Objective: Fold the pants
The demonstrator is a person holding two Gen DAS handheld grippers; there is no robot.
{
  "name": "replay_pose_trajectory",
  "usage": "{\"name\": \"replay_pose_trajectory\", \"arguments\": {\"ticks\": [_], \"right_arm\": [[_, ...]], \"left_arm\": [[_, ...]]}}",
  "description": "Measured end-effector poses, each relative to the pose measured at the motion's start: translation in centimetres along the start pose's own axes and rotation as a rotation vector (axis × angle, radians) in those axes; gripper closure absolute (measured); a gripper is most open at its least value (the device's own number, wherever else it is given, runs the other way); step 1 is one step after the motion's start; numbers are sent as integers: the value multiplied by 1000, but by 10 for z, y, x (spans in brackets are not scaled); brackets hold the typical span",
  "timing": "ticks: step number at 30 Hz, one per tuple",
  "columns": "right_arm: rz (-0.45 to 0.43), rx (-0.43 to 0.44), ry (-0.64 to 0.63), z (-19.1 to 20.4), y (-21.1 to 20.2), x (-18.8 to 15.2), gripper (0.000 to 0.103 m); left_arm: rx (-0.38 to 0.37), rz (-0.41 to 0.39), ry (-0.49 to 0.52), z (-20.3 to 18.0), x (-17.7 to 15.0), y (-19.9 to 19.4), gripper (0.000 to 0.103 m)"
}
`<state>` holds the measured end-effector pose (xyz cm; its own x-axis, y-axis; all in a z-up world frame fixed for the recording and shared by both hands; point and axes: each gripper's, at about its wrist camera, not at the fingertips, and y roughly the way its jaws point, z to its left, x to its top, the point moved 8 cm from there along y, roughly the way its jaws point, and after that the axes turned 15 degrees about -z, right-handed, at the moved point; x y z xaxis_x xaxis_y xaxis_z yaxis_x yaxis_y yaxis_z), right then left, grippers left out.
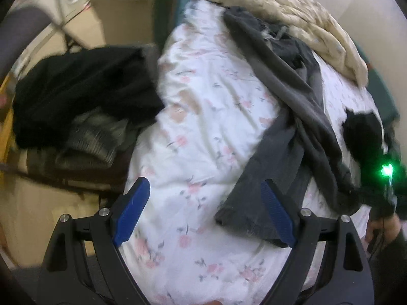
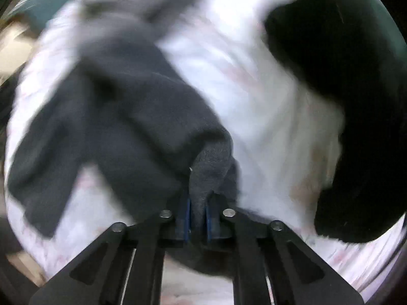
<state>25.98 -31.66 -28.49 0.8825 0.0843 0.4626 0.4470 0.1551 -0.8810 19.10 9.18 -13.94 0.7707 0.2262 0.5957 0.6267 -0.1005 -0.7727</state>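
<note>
Left wrist view: the left gripper (image 1: 204,212) hangs above a bed with its blue-padded fingers (image 1: 131,214) spread wide and nothing between them. Under it lies a white floral sheet (image 1: 203,117). The grey pants (image 1: 285,106) stretch diagonally across the sheet, their near hem just inside the right-hand finger, and run up toward a cream quilt (image 1: 300,17) bunched at the far end of the bed. A heap of dark clothes (image 1: 84,101) sits off the bed's left side, and a black garment (image 1: 363,129) lies near the right edge beside a green light (image 1: 386,170). In the right wrist view, which is blurred, the right gripper (image 2: 198,218) has its fingers drawn close, pinching a fold of the pants (image 2: 122,117), which trail away leftward over the sheet (image 2: 267,96); the black garment (image 2: 356,101) fills the right side.
</note>
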Motion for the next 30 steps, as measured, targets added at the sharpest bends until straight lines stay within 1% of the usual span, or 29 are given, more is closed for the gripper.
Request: {"name": "replay_pose_trajectory", "arguments": {"ticks": [1, 2, 3, 5, 6, 7, 9, 11, 12, 14, 15, 16, 17, 18, 19, 20, 22, 25, 26, 28, 30], "right_arm": [[-36, 52, -15, 15, -14, 5, 95], [-74, 112, -10, 30, -31, 10, 95], [-120, 188, 6, 49, -52, 13, 95], [-181, 312, 19, 87, -85, 13, 95], [-207, 376, 17, 113, -101, 11, 95], [-226, 442, 14, 144, -115, 4, 95], [-254, 533, -5, 186, -133, -5, 95], [-232, 620, -2, 227, -136, -22, 94], [-216, 638, 8, 246, -134, -30, 94], [-166, 661, 3, 278, -116, -44, 86], [-119, 675, -5, 292, -105, -55, 85], [-61, 709, -14, 305, -95, -65, 84], [-3, 735, -32, 318, -90, -76, 81], [34, 728, -63, 323, -86, -83, 75], [45, 717, -74, 323, -86, -85, 65], [44, 718, -62, 317, -87, -83, 61], [26, 698, 1, 288, -88, -70, 60], [-4, 576, 71, 232, -74, -48, 60], [-21, 528, 128, 207, -66, -38, 60], [-36, 468, 239, 171, -50, -26, 60], [-56, 431, 327, 145, -33, -22, 60]], "left_arm": [[-9, -8, -49, 4, -1, -6, 16], [-5, -14, -75, 7, -1, -9, 16], [-2, -14, -110, 12, -3, -10, 16], [-11, -2, -173, 18, -5, -8, 16], [-2, 3, -196, 23, -5, -6, 16], [8, 2, -191, 26, -5, -4, 16], [46, -6, -160, 33, -4, -2, 16], [78, -22, -161, 45, -3, -4, 16], [80, -21, -172, 48, -3, -4, 16], [74, -12, -208, 54, -4, -2, 16], [73, 1, -212, 55, -7, 1, 16], [73, 17, -207, 55, -10, 4, 16], [73, 29, -199, 53, -12, 6, 16], [70, 44, -182, 50, -17, 10, 16], [69, 53, -170, 48, -21, 12, 16], [63, 62, -161, 45, -23, 13, 16], [36, 105, -124, 33, -33, 21, 16], [6, 146, -67, 12, -43, 31, 16], [0, 155, -45, 5, -45, 33, 16], [13, 155, -9, -5, -47, 38, 16], [-5, 185, -37, -9, -49, 43, 17]]}}
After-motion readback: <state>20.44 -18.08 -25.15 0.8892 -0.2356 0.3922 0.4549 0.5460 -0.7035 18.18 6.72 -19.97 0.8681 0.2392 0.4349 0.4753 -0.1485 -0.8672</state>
